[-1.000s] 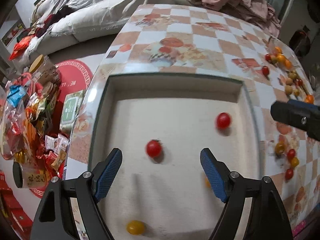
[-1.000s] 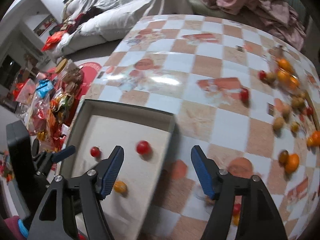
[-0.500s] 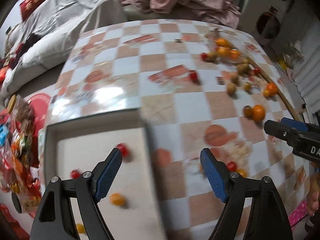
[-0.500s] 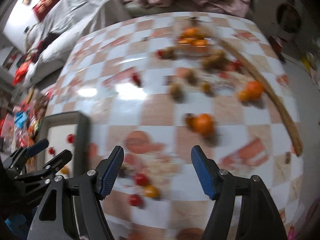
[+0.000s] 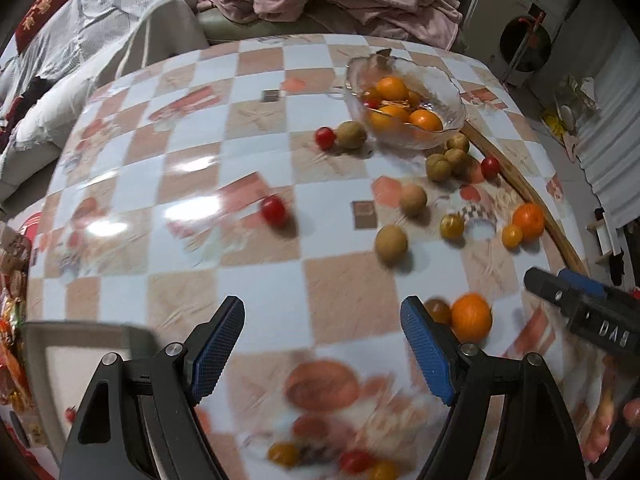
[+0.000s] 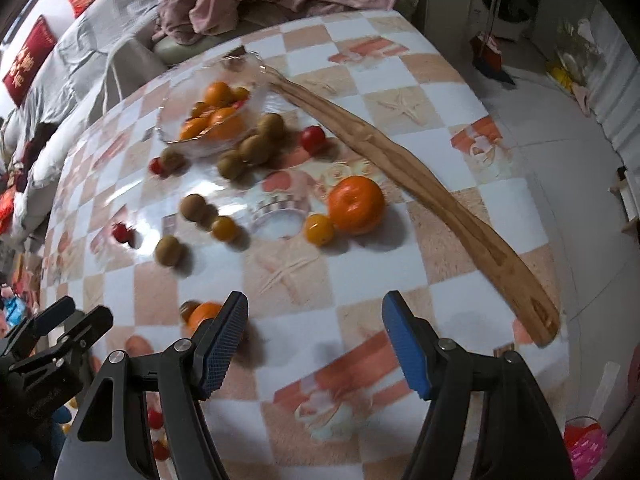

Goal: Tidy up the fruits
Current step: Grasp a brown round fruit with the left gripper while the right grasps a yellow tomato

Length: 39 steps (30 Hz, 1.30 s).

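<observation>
Tray [image 5: 80, 334] mostly behind left gripper [image 5: 322, 350]

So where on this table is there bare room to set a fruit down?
Bare cloth lies left of the lone red tomato, out to the table edge, and on the far-right corner beyond the wooden stick. It is crowded between the glass bowl and the big orange.

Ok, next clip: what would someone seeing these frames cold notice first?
Probably the fruit scattered loose over the checkered tablecloth: a big orange mid-table beside a small yellow tomato, with brownish-green round fruits and red cherry tomatoes around. Behind them a glass bowl holds oranges, and a long wooden strip runs diagonally along the table's right side. Both the left gripper and right gripper hover open and empty.
</observation>
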### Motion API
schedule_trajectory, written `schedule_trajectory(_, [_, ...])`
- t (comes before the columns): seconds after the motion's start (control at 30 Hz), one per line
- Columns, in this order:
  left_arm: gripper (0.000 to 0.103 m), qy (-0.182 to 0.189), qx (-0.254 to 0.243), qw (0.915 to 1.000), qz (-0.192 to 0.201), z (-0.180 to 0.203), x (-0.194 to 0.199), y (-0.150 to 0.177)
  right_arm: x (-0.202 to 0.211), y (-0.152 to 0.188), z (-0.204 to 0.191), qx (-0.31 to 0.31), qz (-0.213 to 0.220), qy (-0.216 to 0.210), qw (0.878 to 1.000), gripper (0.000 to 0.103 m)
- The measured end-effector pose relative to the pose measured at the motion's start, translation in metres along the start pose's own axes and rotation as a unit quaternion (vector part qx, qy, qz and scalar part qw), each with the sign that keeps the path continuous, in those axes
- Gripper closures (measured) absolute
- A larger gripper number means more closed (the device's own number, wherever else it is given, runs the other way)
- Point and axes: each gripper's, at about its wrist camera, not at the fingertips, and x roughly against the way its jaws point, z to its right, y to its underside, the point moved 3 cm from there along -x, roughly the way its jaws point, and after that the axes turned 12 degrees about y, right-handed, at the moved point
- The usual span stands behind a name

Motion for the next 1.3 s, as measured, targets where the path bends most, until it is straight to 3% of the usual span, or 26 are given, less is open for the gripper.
schedule_trajectory(0.07, [0.022, 0.002, -0.001, 1.0, -0.004, 0.005, -0.012, -0.007, -0.007, -0.003, -0.001, 0.003, 0.0, -0.002, 1.0, 0.03])
schedule_trajectory(0.3, [0.022, 0.003, -0.008, 0.9999, -0.012, 0.017, -0.043, -0.025, -0.031, -0.007, -0.006, 0.001, -0.008, -0.011, 1.0, 0.047])
schedule_trajectory(0.5, [0.022, -0.007, -0.017, 0.9996, -0.02, 0.02, -0.058, -0.03, -0.035, -0.021, -0.014, 0.005, 0.014, -0.01, 1.0, 0.047])
schedule_trajectory(0.53, [0.025, -0.009, -0.016, 0.9996, -0.022, 0.02, -0.06, -0.03, -0.035, -0.023, -0.015, 0.004, 0.016, -0.01, 1.0, 0.047])
schedule_trajectory(0.57, [0.035, -0.009, -0.015, 0.9995, -0.026, 0.019, -0.062, -0.03, -0.036, -0.024, -0.017, 0.003, 0.017, -0.009, 1.0, 0.047])
schedule_trajectory(0.67, [0.041, -0.015, -0.021, 0.9992, -0.031, 0.022, -0.063, -0.029, -0.037, -0.027, -0.021, 0.002, 0.021, -0.001, 1.0, 0.05])
schedule_trajectory(0.8, [0.054, -0.015, -0.024, 0.9992, -0.028, 0.025, -0.063, -0.031, -0.037, -0.03, -0.023, 0.004, 0.02, 0.007, 1.0, 0.076])
schedule_trajectory(0.83, [0.063, -0.015, -0.024, 0.9993, -0.025, 0.026, -0.062, -0.032, -0.037, -0.03, -0.023, 0.004, 0.018, 0.004, 1.0, 0.082])
schedule_trajectory(0.93, [0.077, -0.007, -0.021, 0.9996, -0.02, 0.025, -0.06, -0.032, -0.037, -0.028, -0.019, -0.004, 0.014, -0.019, 1.0, 0.082])
schedule_trajectory(1.03, [0.077, 0.013, -0.002, 0.9998, -0.017, 0.019, -0.055, -0.031, -0.033, -0.023, -0.015, -0.01, 0.01, -0.036, 0.999, 0.081])
schedule_trajectory(1.3, [0.077, 0.027, 0.008, 0.9996, 0.005, 0.009, -0.022, -0.021, -0.013, -0.008, -0.013, 0.004, 0.009, -0.048, 0.999, 0.081])
